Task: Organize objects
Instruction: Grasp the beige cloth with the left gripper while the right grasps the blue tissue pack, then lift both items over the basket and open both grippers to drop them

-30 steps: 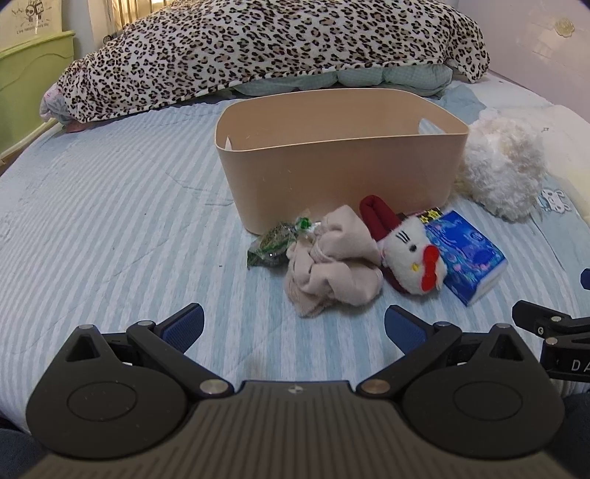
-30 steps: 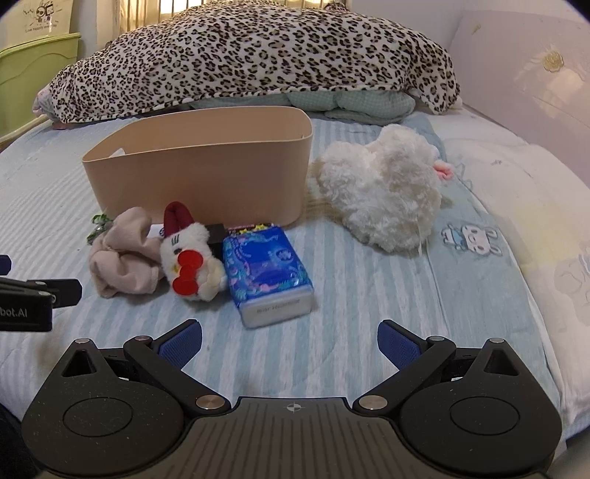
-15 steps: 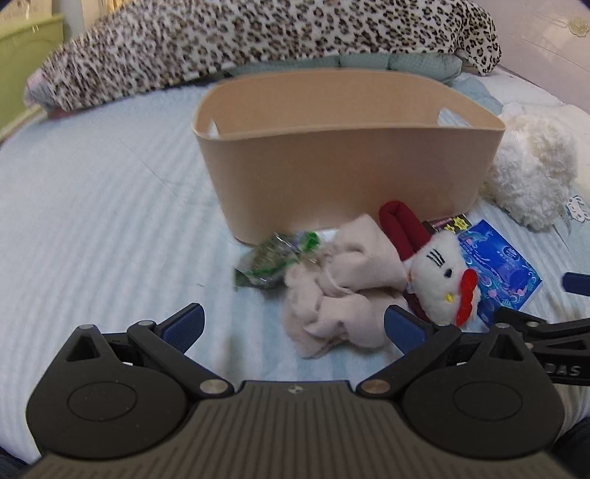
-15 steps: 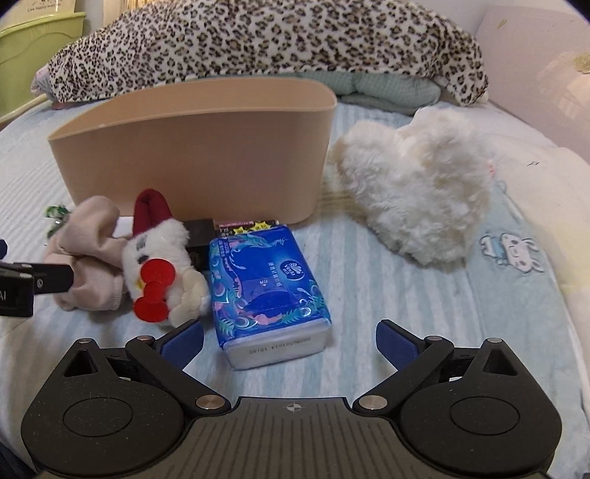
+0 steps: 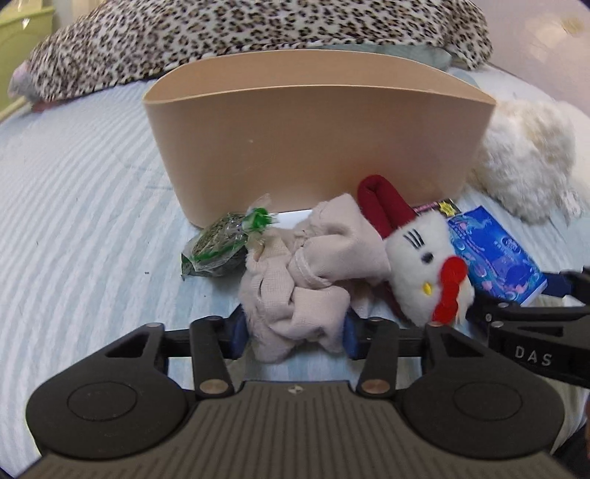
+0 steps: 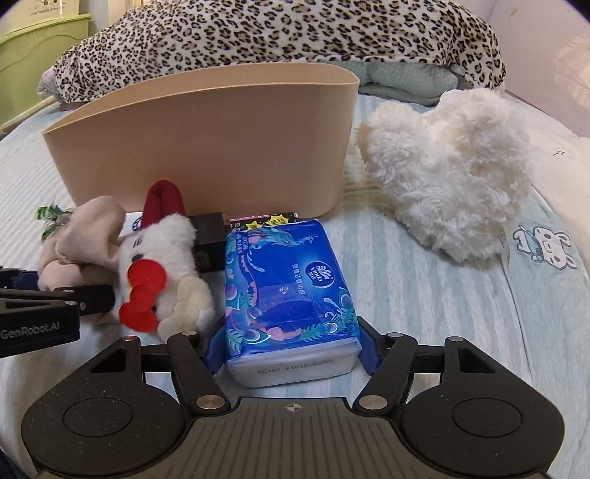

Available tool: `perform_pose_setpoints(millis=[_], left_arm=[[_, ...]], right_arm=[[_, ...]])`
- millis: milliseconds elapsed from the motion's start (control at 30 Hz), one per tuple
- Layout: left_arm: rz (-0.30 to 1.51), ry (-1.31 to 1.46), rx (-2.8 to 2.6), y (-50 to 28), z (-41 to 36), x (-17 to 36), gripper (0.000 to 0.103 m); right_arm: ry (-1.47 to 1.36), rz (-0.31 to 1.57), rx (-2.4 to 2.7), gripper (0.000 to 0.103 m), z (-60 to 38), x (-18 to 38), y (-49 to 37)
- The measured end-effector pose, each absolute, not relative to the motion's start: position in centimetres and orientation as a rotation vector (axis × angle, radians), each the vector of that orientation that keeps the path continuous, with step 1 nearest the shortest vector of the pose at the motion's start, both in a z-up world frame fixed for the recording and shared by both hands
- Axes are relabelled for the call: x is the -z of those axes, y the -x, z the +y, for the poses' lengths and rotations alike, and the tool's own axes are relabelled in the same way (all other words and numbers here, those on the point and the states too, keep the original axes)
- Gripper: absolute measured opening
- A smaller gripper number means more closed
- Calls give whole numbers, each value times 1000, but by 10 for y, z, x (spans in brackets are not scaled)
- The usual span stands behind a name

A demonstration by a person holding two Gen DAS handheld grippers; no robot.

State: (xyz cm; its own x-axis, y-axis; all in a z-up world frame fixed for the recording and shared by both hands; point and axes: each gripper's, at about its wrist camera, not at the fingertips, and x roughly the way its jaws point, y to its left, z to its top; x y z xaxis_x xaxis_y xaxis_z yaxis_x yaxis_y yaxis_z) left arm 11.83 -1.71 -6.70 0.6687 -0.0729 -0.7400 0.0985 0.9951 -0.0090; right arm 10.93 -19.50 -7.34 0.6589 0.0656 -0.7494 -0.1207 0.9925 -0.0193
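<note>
A tan plastic bin stands on the bed, also in the right wrist view. My left gripper is shut on a crumpled beige cloth, its blue pads pressing both sides of the near end. My right gripper is shut on a blue tissue pack, which also shows in the left wrist view. A white cat plush with a red bow lies between the cloth and the pack, also in the right wrist view.
A green packet lies left of the cloth. A small black box and a flat colourful packet sit against the bin. A fluffy white plush lies to the right. A leopard-print blanket is behind the bin.
Both grippers moved forward and down to the objects and closed: the left onto the beige cloth, the right onto the blue tissue pack. Both were open before.
</note>
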Motion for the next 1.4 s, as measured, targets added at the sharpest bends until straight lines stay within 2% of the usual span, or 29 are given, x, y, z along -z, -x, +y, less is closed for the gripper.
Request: perform_pose_setpoints(millis=[167, 433, 667, 900, 1133, 1400], left_arm=[[836, -34, 125, -108, -12, 61, 33], [845, -70, 130, -83, 3, 33, 31], [700, -109, 140, -79, 11, -29, 31], [590, -87, 122, -123, 11, -70, 31], [642, -62, 72, -201, 1, -59, 31], [817, -139, 44, -251, -12, -3, 32]], right_arm=[[46, 823, -91, 64, -201, 65, -92], [-40, 734, -47, 63, -225, 28, -71], [-47, 616, -53, 63, -230, -19, -79], [-27, 521, -84, 63, -211, -56, -116], [-48, 579, -90, 63, -192, -53, -184], [-25, 695, -86, 64, -170, -26, -228]])
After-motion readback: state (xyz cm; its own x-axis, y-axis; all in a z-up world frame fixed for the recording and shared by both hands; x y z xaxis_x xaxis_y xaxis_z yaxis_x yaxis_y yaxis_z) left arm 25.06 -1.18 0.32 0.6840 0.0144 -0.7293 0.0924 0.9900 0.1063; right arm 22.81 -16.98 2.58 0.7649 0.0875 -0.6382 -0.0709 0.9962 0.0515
